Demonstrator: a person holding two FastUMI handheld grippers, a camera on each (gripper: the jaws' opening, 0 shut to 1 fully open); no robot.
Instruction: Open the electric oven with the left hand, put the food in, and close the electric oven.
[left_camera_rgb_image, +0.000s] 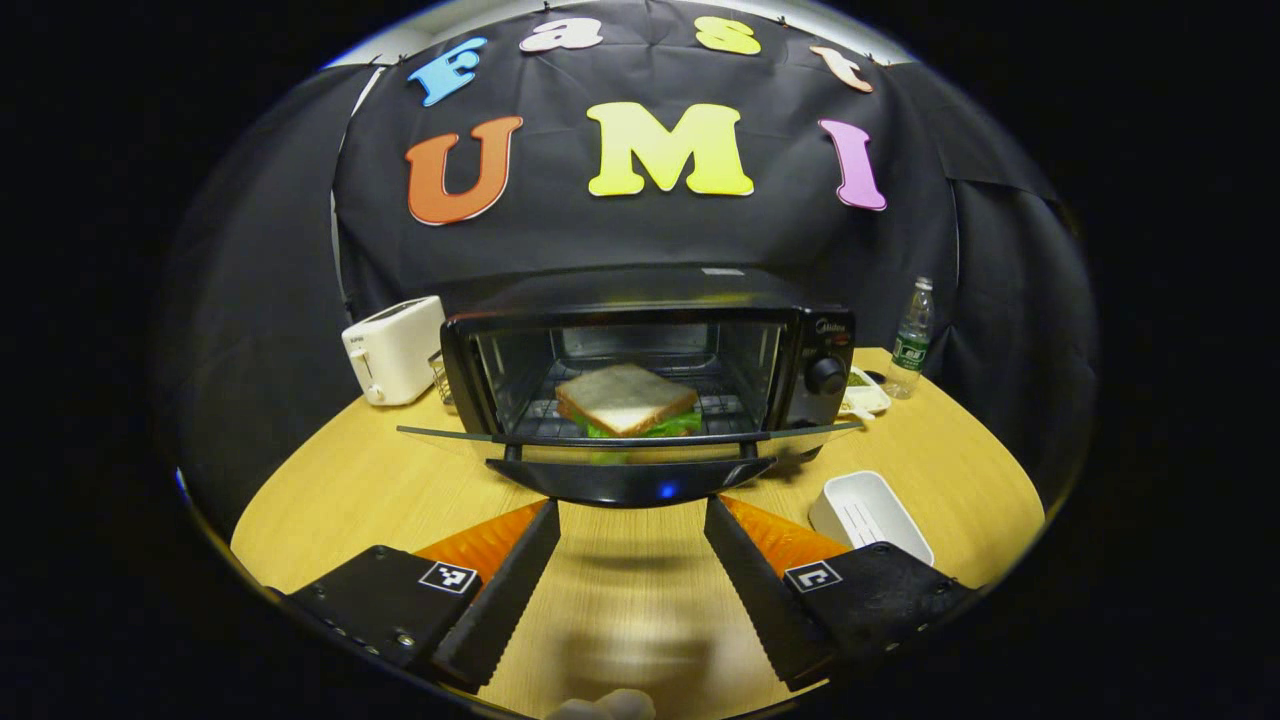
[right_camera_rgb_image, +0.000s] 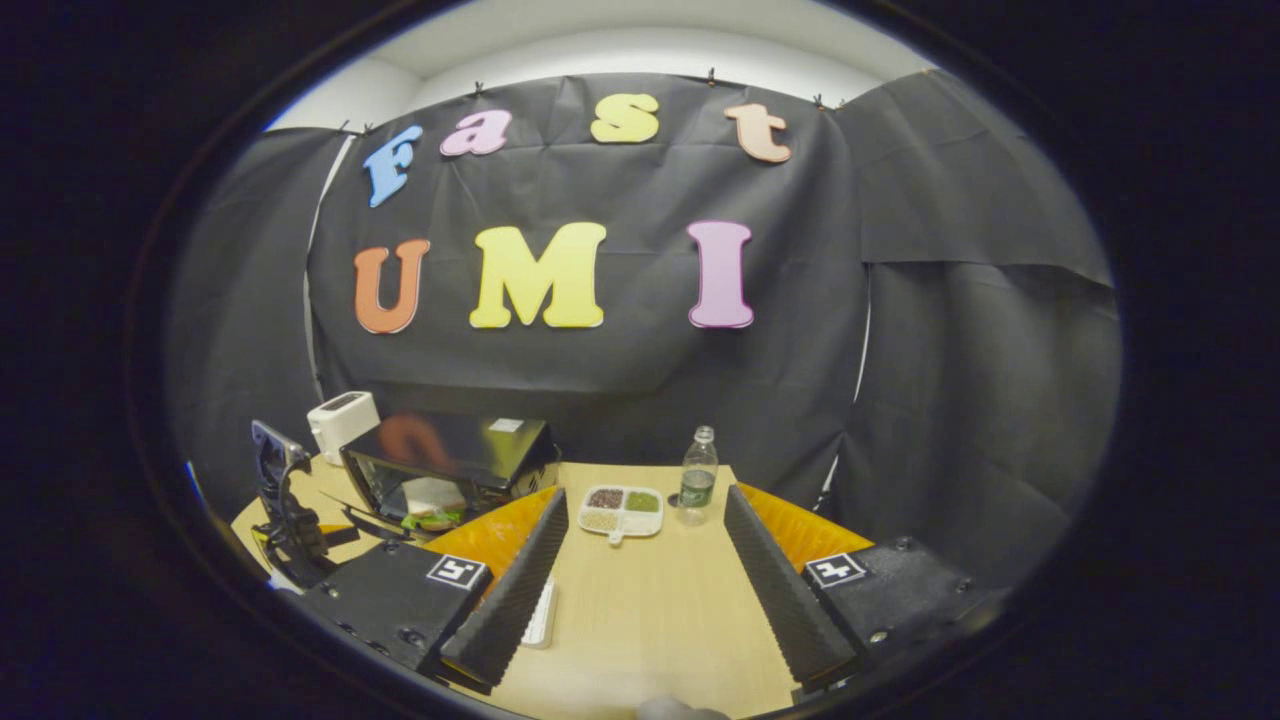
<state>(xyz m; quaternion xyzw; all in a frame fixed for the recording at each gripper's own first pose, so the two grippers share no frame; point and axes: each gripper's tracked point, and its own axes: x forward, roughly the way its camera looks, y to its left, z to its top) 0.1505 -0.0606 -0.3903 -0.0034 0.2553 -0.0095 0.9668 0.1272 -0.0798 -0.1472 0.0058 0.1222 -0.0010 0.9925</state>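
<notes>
The black electric oven (left_camera_rgb_image: 650, 330) stands mid-table with its glass door (left_camera_rgb_image: 630, 440) swung down flat toward me. A sandwich (left_camera_rgb_image: 626, 398) of white bread and green lettuce lies on the rack inside. My left gripper (left_camera_rgb_image: 632, 510) is open just in front of the door's handle (left_camera_rgb_image: 630, 482), the handle level with its fingertips, nothing between them. In the right gripper view, the oven (right_camera_rgb_image: 450, 465) with the sandwich (right_camera_rgb_image: 432, 500) sits at the left, and the left gripper (right_camera_rgb_image: 285, 500) hangs before its door. My right gripper (right_camera_rgb_image: 645, 500) is open and empty above the table.
A white toaster (left_camera_rgb_image: 393, 348) stands left of the oven. Right of it are a water bottle (left_camera_rgb_image: 912, 340), a compartment tray (right_camera_rgb_image: 622, 510) of food and an empty white dish (left_camera_rgb_image: 870, 515). The round wooden table (left_camera_rgb_image: 640, 600) ends near my fingers.
</notes>
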